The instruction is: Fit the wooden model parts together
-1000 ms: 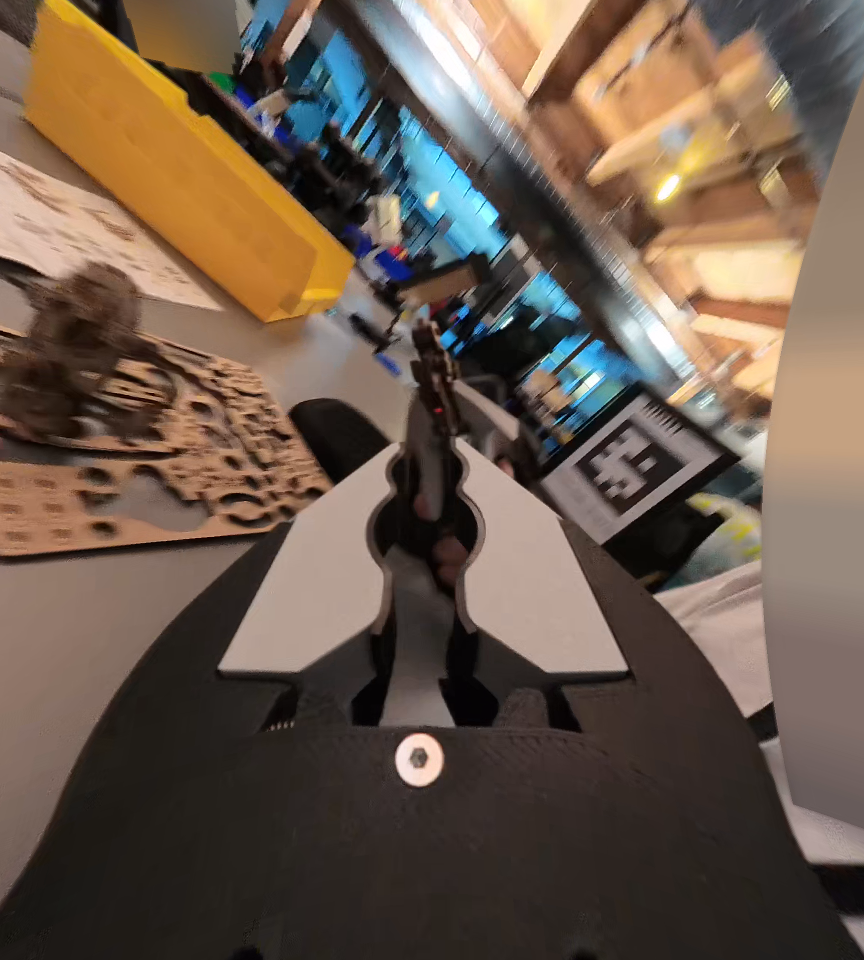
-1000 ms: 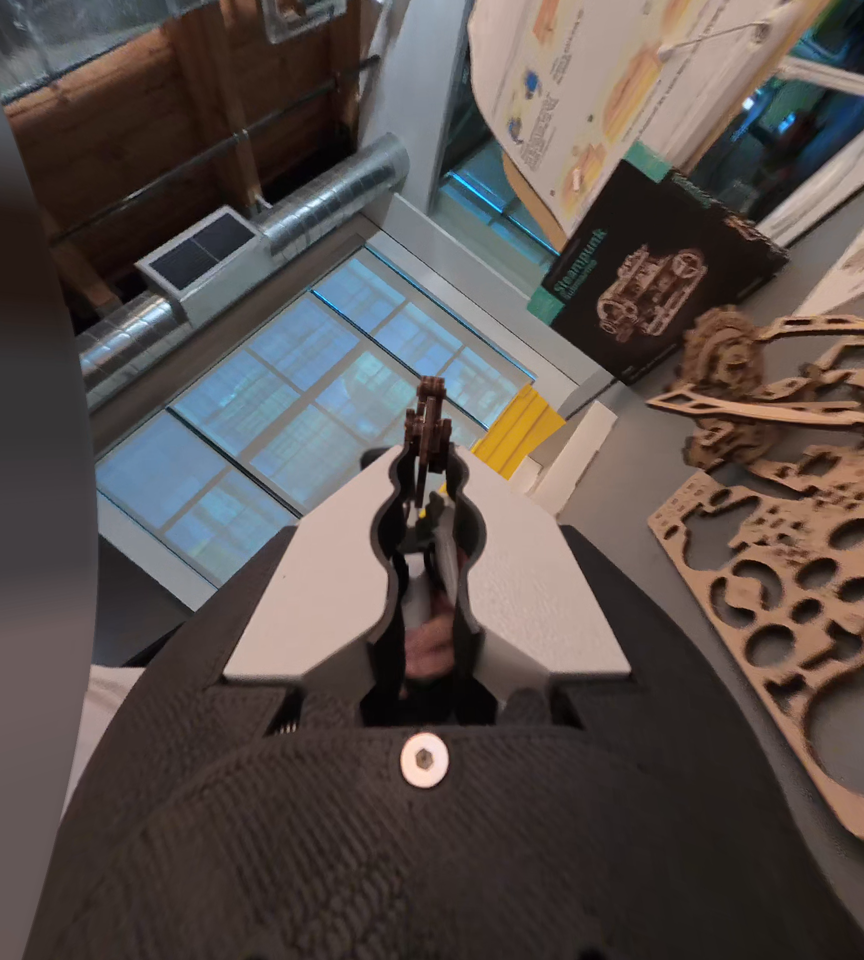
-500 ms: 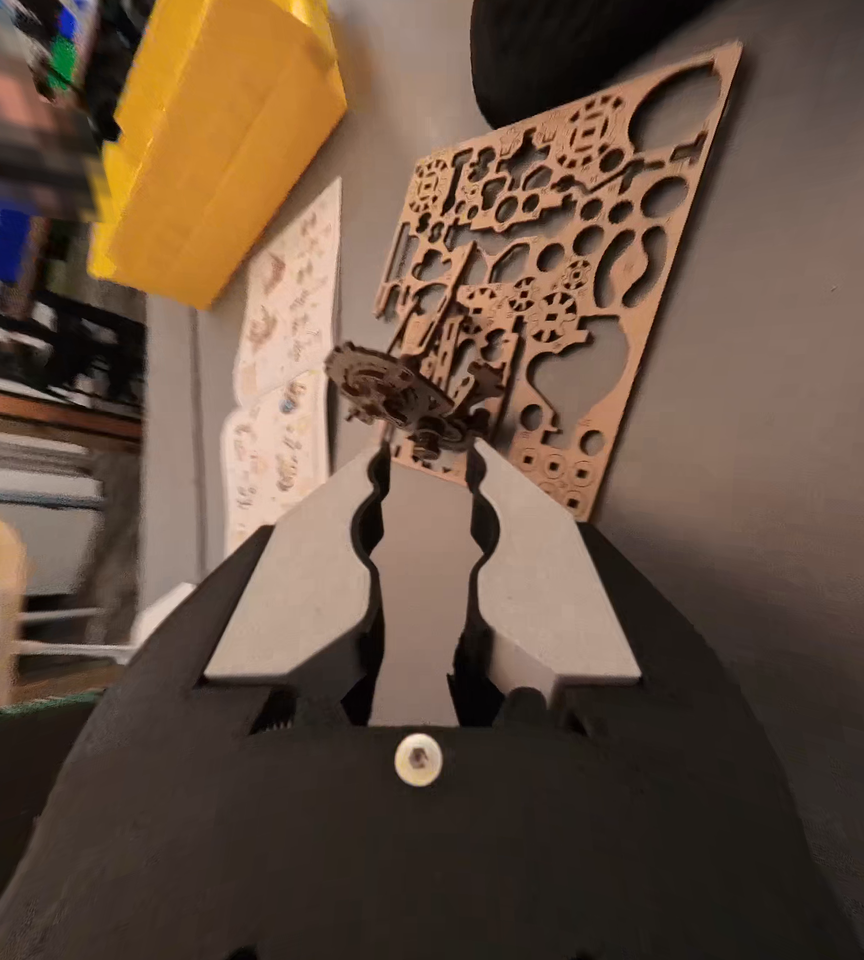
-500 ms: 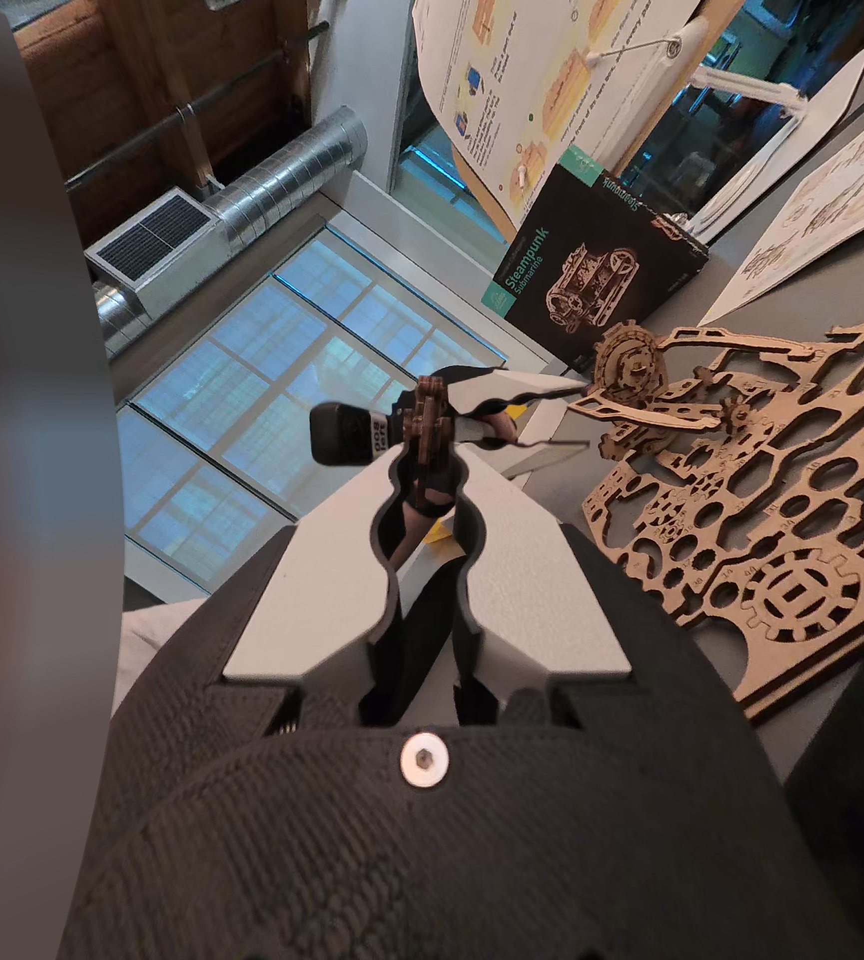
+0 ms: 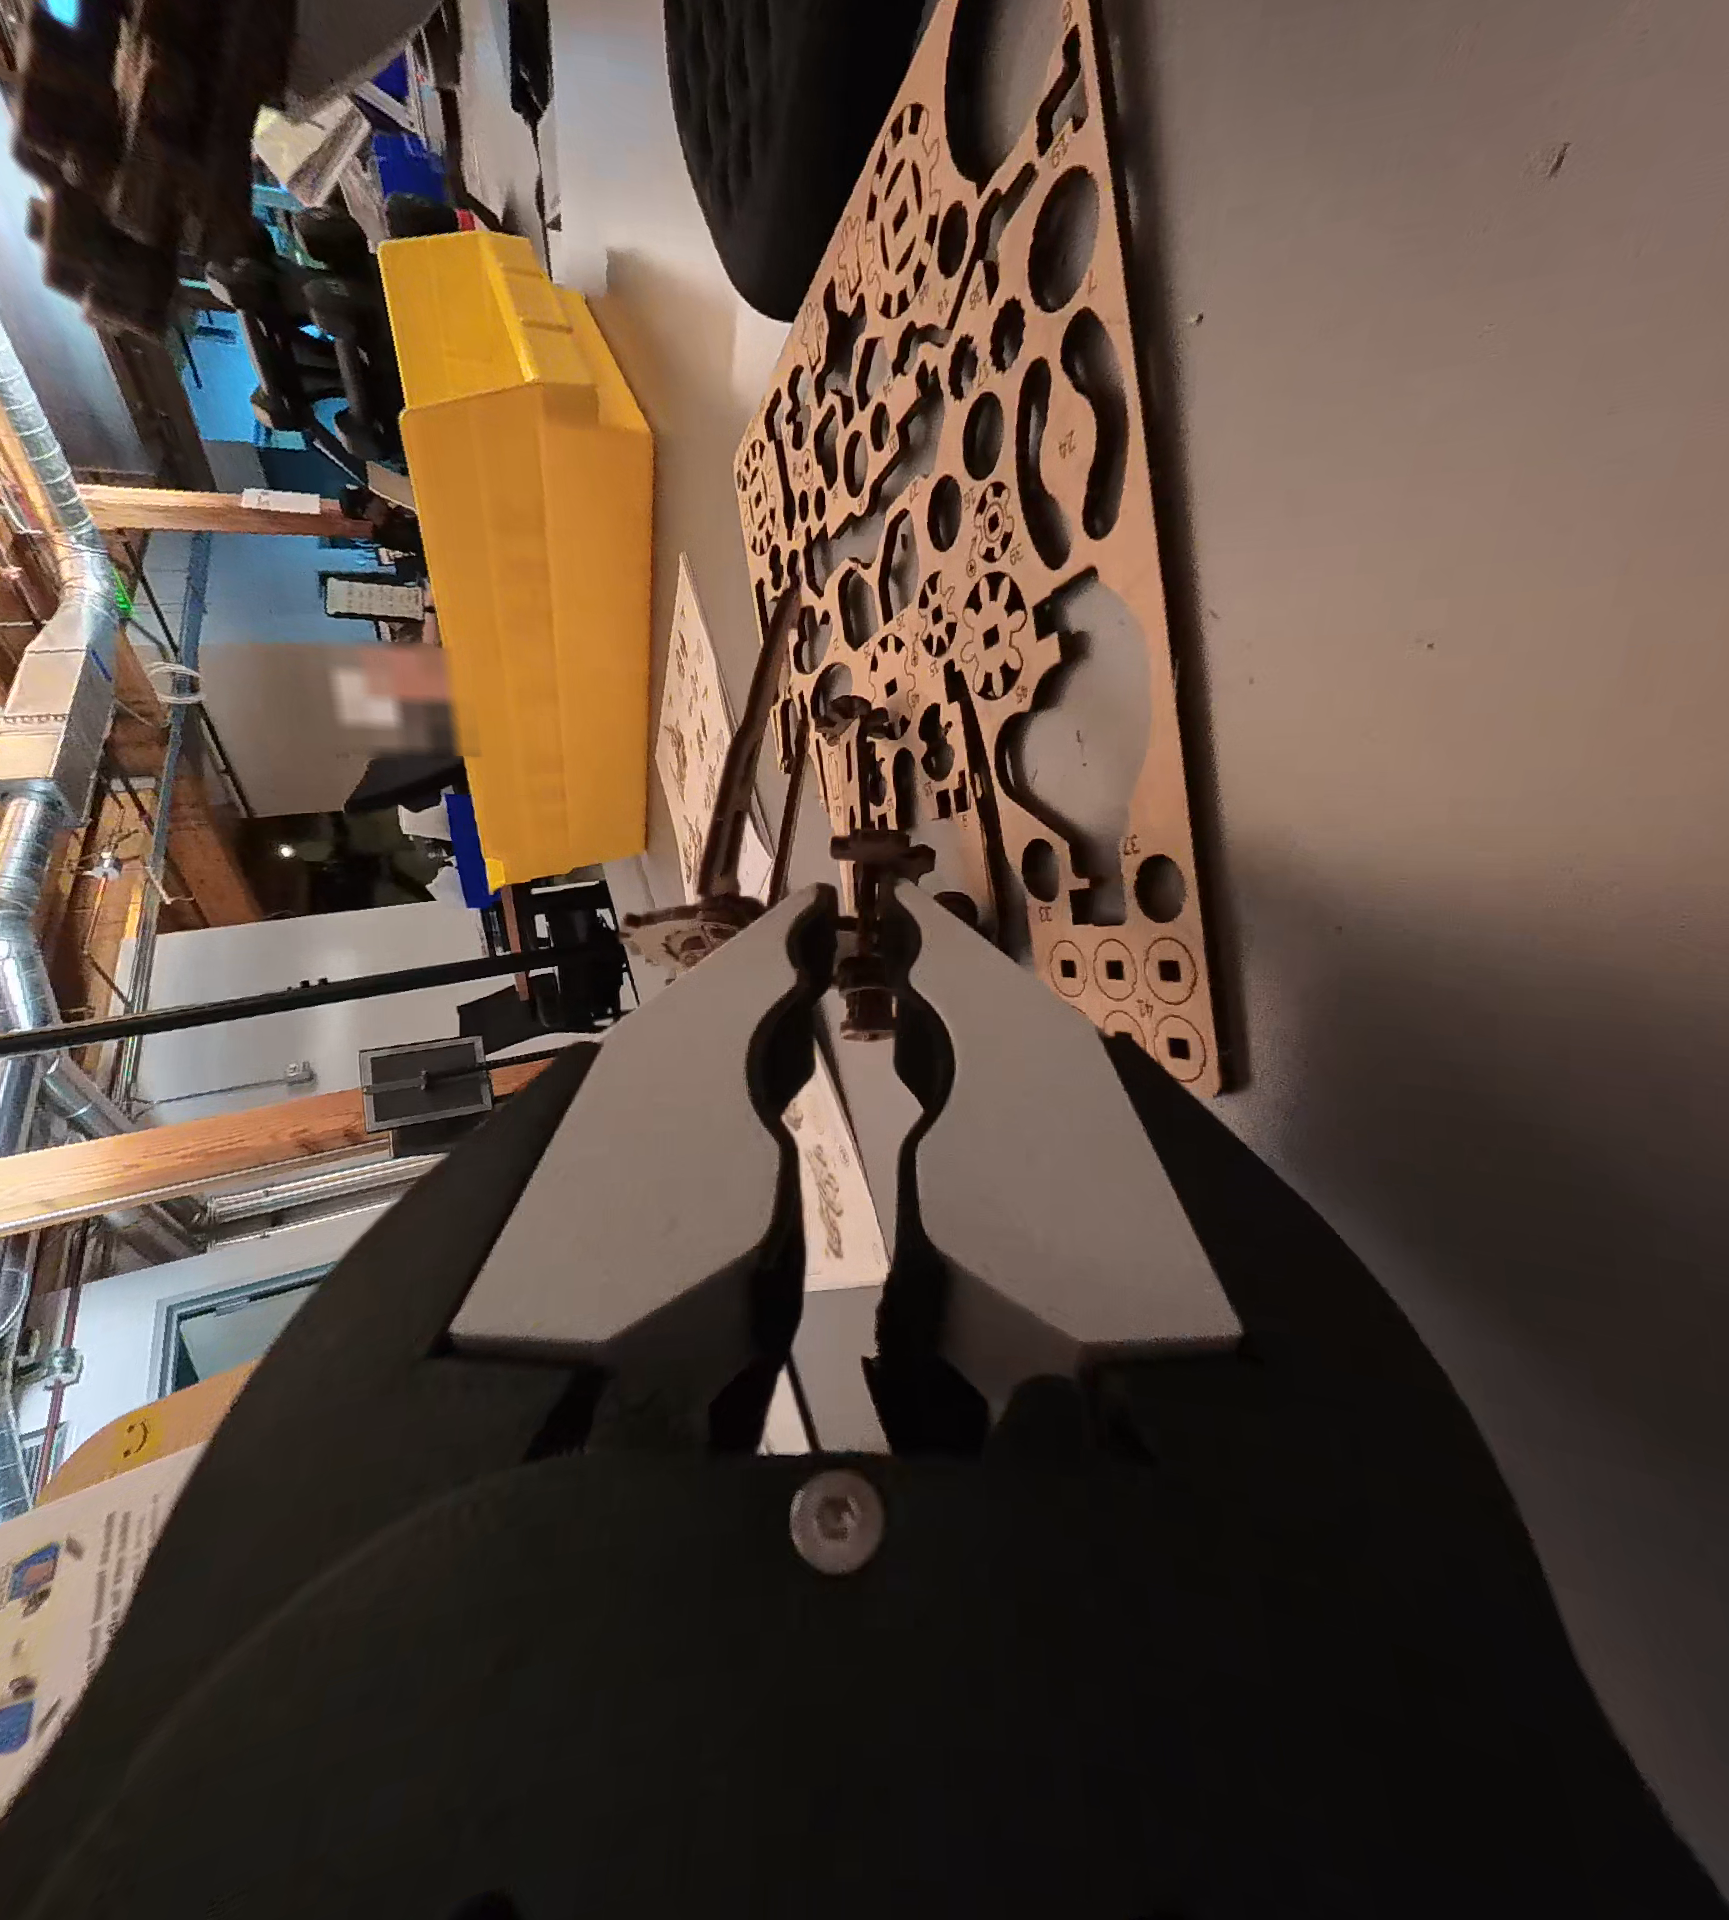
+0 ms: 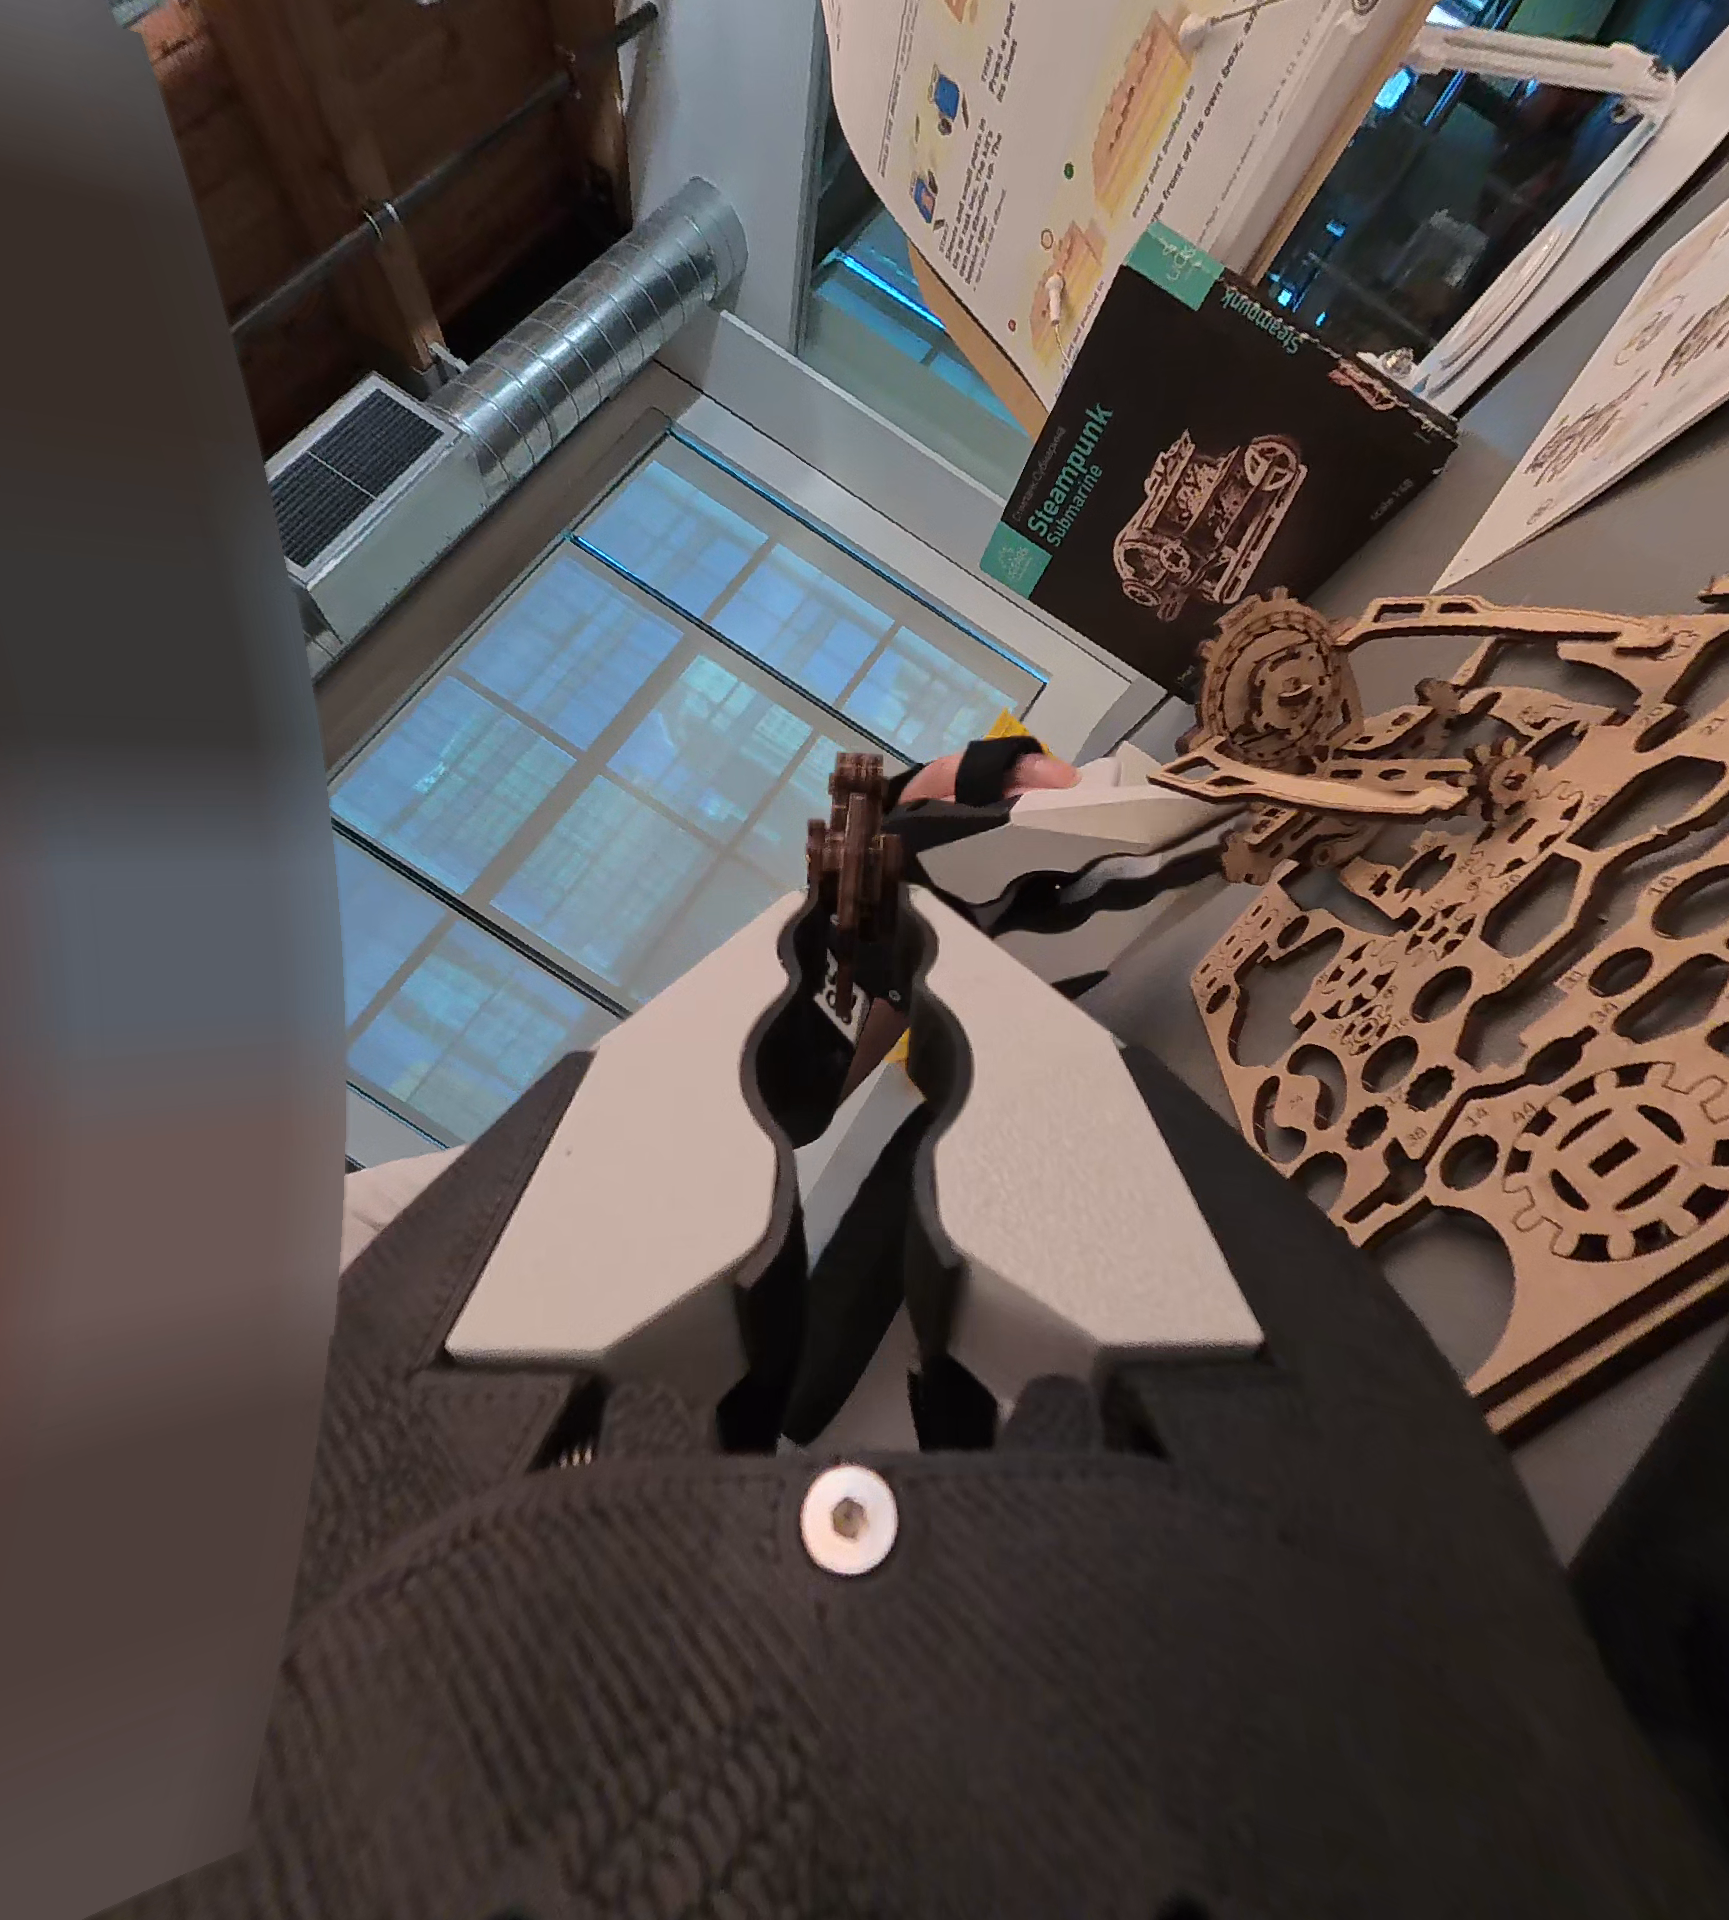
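Note:
The part-built wooden model [image 6: 1275,696], with a large gear wheel and a thin frame, stands on the cut-out plywood sheet [image 6: 1587,997]. My left gripper [image 5: 868,909] is closed on a small dark axle with a gear [image 5: 875,857] at the model's base. It also shows in the right wrist view [image 6: 1187,826], reaching the model from the left. My right gripper [image 6: 852,914] is shut on a small dark wooden gear part [image 6: 855,821], held in the air left of the model. The plywood sheet also shows in the left wrist view [image 5: 1068,499].
A yellow bin [image 5: 527,582] and instruction sheets [image 5: 699,707] lie beyond the sheet on the grey table [image 5: 1514,623]. A black rounded object [image 5: 766,145] sits at the sheet's far end. A black kit box [image 6: 1224,468] stands behind the model, near more instruction sheets [image 6: 1670,343]. The grippers' ends are close to 12 centimetres from one another.
My left gripper swung down from the air to the model and closed on its axle. My right gripper, still holding the gear part, moved closer to the sheet and the model.

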The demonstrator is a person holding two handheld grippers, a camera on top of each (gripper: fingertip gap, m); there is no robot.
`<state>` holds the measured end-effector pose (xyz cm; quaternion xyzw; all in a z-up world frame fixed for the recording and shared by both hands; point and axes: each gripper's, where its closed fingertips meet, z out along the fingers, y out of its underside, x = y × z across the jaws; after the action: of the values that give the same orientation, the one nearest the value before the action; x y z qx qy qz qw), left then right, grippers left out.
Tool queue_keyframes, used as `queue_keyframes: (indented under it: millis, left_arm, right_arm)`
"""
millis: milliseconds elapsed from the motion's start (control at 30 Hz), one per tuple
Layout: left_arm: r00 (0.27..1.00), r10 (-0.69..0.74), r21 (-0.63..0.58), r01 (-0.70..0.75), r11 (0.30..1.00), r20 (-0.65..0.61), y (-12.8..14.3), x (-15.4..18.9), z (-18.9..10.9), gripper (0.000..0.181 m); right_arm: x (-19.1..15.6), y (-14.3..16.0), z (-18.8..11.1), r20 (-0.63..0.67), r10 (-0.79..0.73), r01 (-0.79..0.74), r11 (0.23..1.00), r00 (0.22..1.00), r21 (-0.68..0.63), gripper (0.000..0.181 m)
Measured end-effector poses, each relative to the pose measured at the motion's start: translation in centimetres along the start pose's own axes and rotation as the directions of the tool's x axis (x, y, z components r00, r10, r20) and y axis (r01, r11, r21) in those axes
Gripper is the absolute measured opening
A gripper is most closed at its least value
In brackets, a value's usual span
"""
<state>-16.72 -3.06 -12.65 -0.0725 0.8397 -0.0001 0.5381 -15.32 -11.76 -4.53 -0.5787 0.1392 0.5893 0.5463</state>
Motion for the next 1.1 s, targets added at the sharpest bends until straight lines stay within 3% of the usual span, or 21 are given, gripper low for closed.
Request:
queue_keyframes:
  millis: [133, 233, 367, 433, 567, 667, 767, 867, 1100]
  left_arm:
    - [0.997, 0.071, -0.058, -0.07, 0.996, 0.016, 0.5, -0.1, 0.8, 0.0]
    - [0.998, -0.065, -0.066, 0.067, 0.996, 0.027, -0.4, -0.9, 0.0, 0.0]
    - [0.944, -0.313, -0.025, 0.317, 0.948, 0.103, -3.2, -3.4, -3.7, 0.0]
    - [0.887, -0.452, 0.015, 0.453, 0.891, 0.094, -4.7, -4.4, -5.8, 0.0]
    - [0.707, -0.707, 0.062, 0.706, 0.705, -0.014, -6.9, -4.8, -9.5, 0.0]
    - [0.574, -0.815, 0.065, 0.819, 0.571, -0.074, -7.0, -4.3, -11.6, 0.0]
    - [0.504, -0.86, 0.107, 0.862, 0.496, -0.082, -6.8, -3.7, -12.9, 0.0]
    - [0.507, -0.859, 0.136, 0.858, 0.495, -0.077, -6.8, -2.5, -13.4, 0.0]
    - [0.606, -0.795, 0.157, 0.789, 0.594, -0.037, -7.2, 0.2, -13.1, 0.0]
  right_arm:
    - [0.5, 0.5, 0.2, -0.036, -0.007, 0.006, 1.0, 0.999, -0.03, 0.01]
    - [1.1, 0.9, 0.4, -0.076, 0.013, -0.018, 0.998, 0.997, -0.059, 0.01]
    - [1.7, 2.5, 0.7, -0.116, 0.056, -0.072, 0.987, 0.992, -0.141, 0.01]
    - [1.9, 2.7, 0.9, -0.13, 0.071, -0.091, 0.984, 0.989, -0.154, 0.01]
    - [0.7, 3.3, 2.1, -0.062, 0.207, -0.214, 0.963, 0.976, -0.16, 0.01]
    - [-1.5, 4.4, 3.2, 0.029, 0.279, -0.269, 0.945, 0.96, -0.184, 0.009]
    - [-1.4, 5.6, 4.0, 0.006, 0.288, -0.282, 0.94, 0.958, -0.192, 0.009]
    - [-1.7, 6.3, 5.0, 0.004, 0.275, -0.269, 0.942, 0.961, -0.199, 0.009]
    - [0.0, 8.6, 6.1, -0.08, 0.197, -0.211, 0.946, 0.977, -0.246, 0.01]
